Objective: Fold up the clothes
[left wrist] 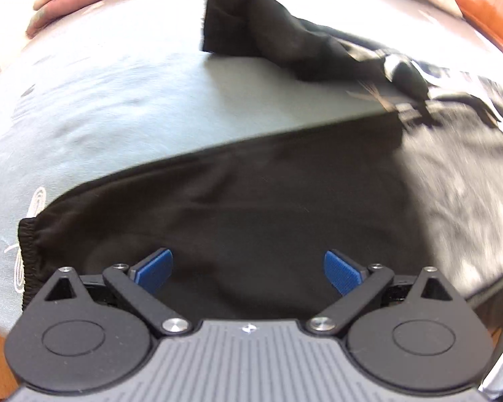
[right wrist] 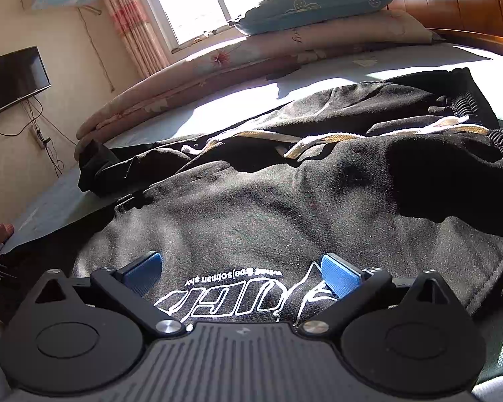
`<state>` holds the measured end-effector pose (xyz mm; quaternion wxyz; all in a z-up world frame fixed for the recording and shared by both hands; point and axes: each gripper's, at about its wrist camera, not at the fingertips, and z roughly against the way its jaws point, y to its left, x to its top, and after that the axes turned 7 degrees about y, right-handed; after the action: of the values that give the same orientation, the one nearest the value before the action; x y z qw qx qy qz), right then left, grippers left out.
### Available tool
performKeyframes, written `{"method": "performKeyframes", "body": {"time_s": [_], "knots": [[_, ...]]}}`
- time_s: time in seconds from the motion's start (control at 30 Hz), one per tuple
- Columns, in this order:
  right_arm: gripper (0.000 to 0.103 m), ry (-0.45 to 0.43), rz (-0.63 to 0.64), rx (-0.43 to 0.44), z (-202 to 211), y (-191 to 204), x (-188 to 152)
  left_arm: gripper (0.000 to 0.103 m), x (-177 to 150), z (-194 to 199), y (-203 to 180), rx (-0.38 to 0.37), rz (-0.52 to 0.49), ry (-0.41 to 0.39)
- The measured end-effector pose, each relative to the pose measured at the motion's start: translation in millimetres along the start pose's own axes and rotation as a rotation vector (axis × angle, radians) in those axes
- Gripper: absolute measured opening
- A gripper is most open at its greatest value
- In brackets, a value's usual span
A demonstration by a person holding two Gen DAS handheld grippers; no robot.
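Note:
A black sweatshirt lies spread on a pale bed sheet. In the left wrist view one sleeve (left wrist: 238, 207) with a ribbed cuff (left wrist: 28, 234) lies flat under my left gripper (left wrist: 248, 268), which is open and empty just above it. The other sleeve (left wrist: 268, 37) lies bunched farther off. In the right wrist view the sweatshirt's body (right wrist: 268, 207) shows a white printed logo (right wrist: 218, 301) and beige drawstrings (right wrist: 318, 142). My right gripper (right wrist: 241, 274) is open and empty, hovering over the logo.
The pale bed sheet (left wrist: 117, 100) stretches left and beyond the garment. A folded floral quilt (right wrist: 218, 67) and a blue pillow (right wrist: 312, 3) lie at the far side. A wooden headboard (right wrist: 452, 0) stands at right. A wall TV (right wrist: 13, 80) hangs at left.

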<state>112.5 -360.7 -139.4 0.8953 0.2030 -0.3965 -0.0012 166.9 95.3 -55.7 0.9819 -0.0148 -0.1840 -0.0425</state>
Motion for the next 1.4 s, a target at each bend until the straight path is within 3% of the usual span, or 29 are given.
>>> {"method": "performKeyframes", "body": {"time_s": [0.07,0.13,0.27,0.4,0.47,0.63,0.83,0.97,1.1,1.17,1.33,1.4], "knots": [[0.103,0.000,0.001,0.000,0,0,0,0.097,14,-9,35,-0.011,0.124,-0.011],[0.103,0.001,0.002,-0.002,0,0,0,0.097,25,-26,64,0.026,0.229,-0.007],[0.103,0.004,0.010,-0.011,-1,2,0,0.101,28,-49,95,0.101,0.298,-0.013],[0.103,0.011,0.022,-0.025,-3,5,1,0.101,28,-46,109,0.093,0.369,-0.063],[0.103,0.013,0.027,-0.031,-4,6,1,0.101,30,-44,104,0.098,0.370,-0.042],[0.103,0.017,0.043,-0.047,-6,8,0,0.101,20,-18,58,0.004,0.256,-0.049],[0.103,0.019,0.067,-0.069,-7,13,-1,0.101,4,-8,-37,-0.120,-0.003,-0.033],[0.103,0.005,0.036,-0.045,-2,9,-1,0.101,-19,-20,-94,-0.069,-0.200,-0.030],[0.103,-0.020,-0.022,0.001,6,0,-1,0.102,-48,-31,-123,0.003,-0.339,-0.017],[0.103,-0.028,-0.041,0.004,8,-2,-1,0.102,-53,-29,-118,-0.002,-0.315,-0.030],[0.103,-0.038,-0.056,0.010,12,-5,-2,0.102,-53,-17,-112,0.077,-0.300,0.019],[0.103,-0.041,-0.060,0.012,13,-5,-2,0.102,-51,-9,-119,0.036,-0.310,-0.014]]}}
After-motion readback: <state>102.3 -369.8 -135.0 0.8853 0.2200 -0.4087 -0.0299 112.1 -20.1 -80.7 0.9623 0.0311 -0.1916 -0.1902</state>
